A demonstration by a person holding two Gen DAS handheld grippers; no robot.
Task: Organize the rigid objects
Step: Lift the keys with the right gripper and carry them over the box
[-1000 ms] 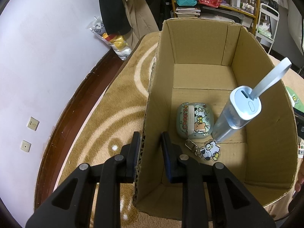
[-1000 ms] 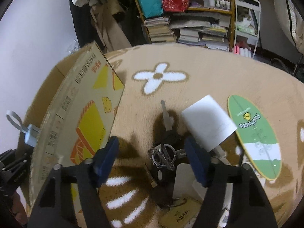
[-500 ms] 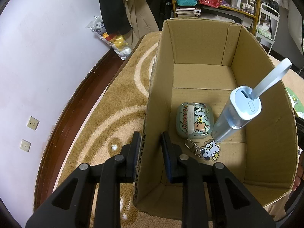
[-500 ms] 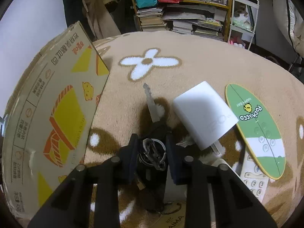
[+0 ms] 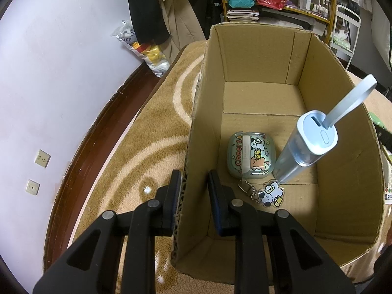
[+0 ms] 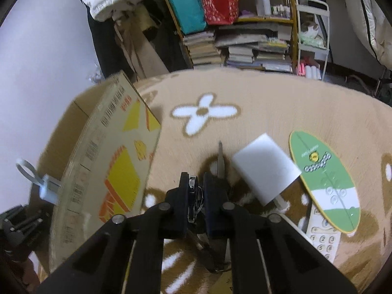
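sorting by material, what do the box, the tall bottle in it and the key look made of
Box: corrugated cardboard, matte brown; the fluting shows along its cut rim. Tall bottle: probably clear plastic with a matte pale blue cap and strap; glass can't be ruled out. Key: seemingly metal, a thin grey blade, though blurred.

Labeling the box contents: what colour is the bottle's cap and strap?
Pale blue cap and strap; clearest in the left wrist view.
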